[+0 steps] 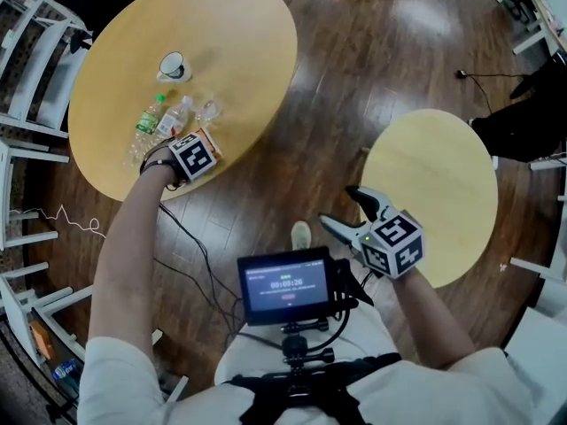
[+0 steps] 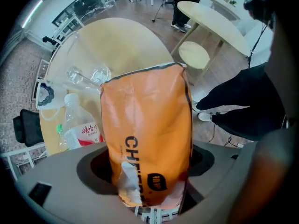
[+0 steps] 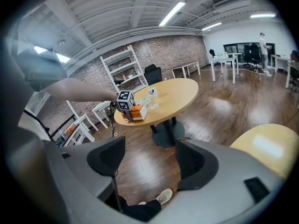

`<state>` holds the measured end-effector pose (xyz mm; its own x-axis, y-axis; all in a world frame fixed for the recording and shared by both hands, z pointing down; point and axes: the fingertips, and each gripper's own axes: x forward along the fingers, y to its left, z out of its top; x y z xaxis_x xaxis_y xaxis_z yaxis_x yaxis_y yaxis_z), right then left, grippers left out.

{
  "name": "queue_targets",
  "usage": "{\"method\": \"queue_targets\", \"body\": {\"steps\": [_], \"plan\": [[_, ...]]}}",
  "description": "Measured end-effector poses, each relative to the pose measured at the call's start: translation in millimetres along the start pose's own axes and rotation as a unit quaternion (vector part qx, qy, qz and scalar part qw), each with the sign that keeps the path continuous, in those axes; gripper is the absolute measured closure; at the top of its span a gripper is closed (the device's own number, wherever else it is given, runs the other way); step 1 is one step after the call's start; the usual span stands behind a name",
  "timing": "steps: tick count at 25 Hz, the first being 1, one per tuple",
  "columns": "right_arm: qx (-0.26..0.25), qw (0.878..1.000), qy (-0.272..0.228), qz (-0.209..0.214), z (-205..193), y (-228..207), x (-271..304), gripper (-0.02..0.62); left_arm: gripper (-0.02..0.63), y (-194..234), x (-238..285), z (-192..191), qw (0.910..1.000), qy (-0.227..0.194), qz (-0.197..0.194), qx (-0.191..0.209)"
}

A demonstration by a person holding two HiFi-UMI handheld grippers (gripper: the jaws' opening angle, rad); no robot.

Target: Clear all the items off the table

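My left gripper [image 1: 199, 149] is at the near edge of the big round wooden table [image 1: 239, 42], shut on an orange snack bag [image 1: 211, 138]. In the left gripper view the bag [image 2: 147, 134] stands upright and fills the space between the jaws. Just beyond it lie a red-labelled water bottle [image 2: 79, 125], a clear glass [image 2: 88, 76] and a green-labelled bottle [image 1: 149, 118]. A white cup [image 1: 173, 66] sits farther back. My right gripper [image 1: 341, 209] hangs open and holds nothing above the wooden floor, its jaws wide apart in the right gripper view [image 3: 152, 157].
A smaller round table [image 1: 443, 184] stands right of the right gripper. White chairs [image 1: 31, 69] line the left side. A black cable [image 1: 190, 255] runs across the floor under my left arm. A chest-mounted monitor [image 1: 285, 286] sits below.
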<state>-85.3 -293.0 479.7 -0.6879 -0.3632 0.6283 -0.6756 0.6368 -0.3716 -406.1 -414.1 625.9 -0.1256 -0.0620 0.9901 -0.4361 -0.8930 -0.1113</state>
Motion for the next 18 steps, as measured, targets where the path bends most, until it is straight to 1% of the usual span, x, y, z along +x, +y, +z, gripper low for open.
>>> {"method": "queue_targets", "body": {"steps": [3,8,9,11,14,18], "plan": [[0.004,1.0,0.001,-0.002,3,-8,2,0.247,0.214,6,3,-1,1.0,0.006,0.001,0.007],[0.003,1.0,0.007,0.003,3,-6,7,0.247,0.161,5,2,-3,0.9996,-0.005,0.012,0.024],[0.001,1.0,0.008,0.005,3,-4,7,0.247,0.148,3,0,-4,0.9995,-0.01,0.014,0.027],[-0.003,1.0,0.008,0.005,3,-1,7,0.247,0.144,5,-5,-3,0.9988,-0.025,0.026,0.032],[-0.007,1.0,0.007,0.002,3,3,5,0.247,0.135,13,-18,-1,0.997,-0.053,0.049,0.028],[-0.013,1.0,0.003,-0.001,-2,14,-1,0.247,0.133,11,-37,-12,0.9948,-0.07,0.069,0.026]]}}
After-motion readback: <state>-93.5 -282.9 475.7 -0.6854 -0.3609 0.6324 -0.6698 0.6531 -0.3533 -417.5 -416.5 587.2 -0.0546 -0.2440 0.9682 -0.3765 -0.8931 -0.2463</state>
